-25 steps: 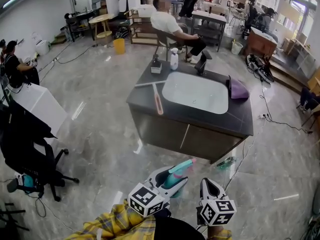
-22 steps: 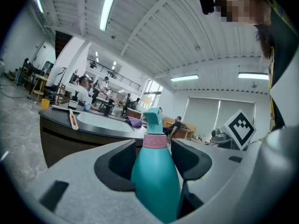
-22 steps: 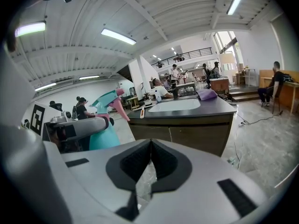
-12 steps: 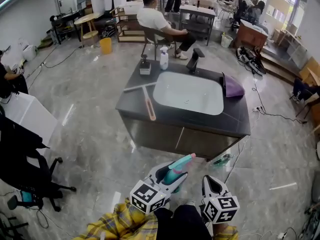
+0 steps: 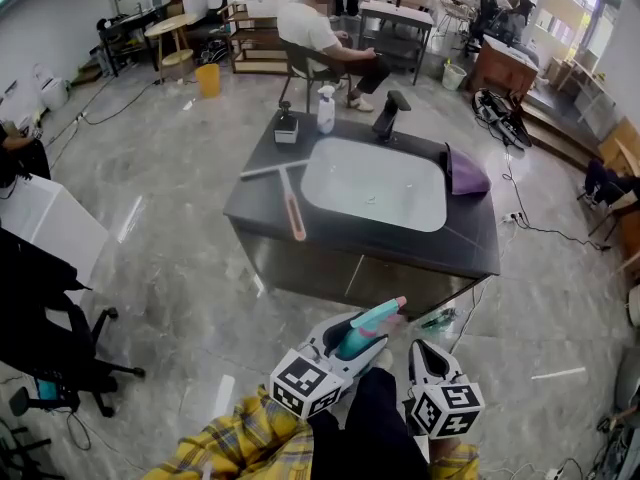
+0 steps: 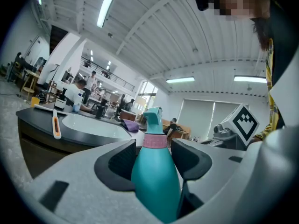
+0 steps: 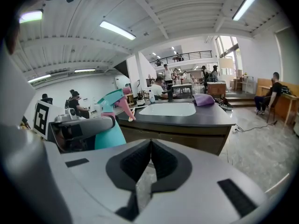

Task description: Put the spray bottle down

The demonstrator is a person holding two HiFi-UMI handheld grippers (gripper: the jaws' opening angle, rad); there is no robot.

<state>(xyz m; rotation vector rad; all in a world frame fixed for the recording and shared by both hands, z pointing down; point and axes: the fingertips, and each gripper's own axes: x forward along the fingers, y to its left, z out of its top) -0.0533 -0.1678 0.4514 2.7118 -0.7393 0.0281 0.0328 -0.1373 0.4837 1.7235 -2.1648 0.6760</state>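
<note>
The left tongs stand wide, with both dark pads pressed against the sides of a teal plastic spray bottle with a pink collar and pink trigger. The bottle sits between the jaws, its nozzle end reaching out past the tips. In the head view the left tongs carry the bottle above the grey polished stone floor, its head aimed toward the desk and well short of it.

The right tongs have their jaws brought together and hold nothing. They hang just beside the left pair, at the right in the head view. From the right gripper view the teal bottle shows to the left, gripped in the other pair.

Yellow plaid sleeves show at the bottom edge behind the marker cubes.

Ahead stands a dark grey desk on a cabinet base, with a white rectangular basin sunk into its top. On it lie:
- a squeegee with an orange handle, left of the basin
- a small dark dispenser
- a white bottle
- a black tap, along the far edge
- a purple cloth, at the right end

Beyond the desk a person in a white top sits on a chair.
</note>
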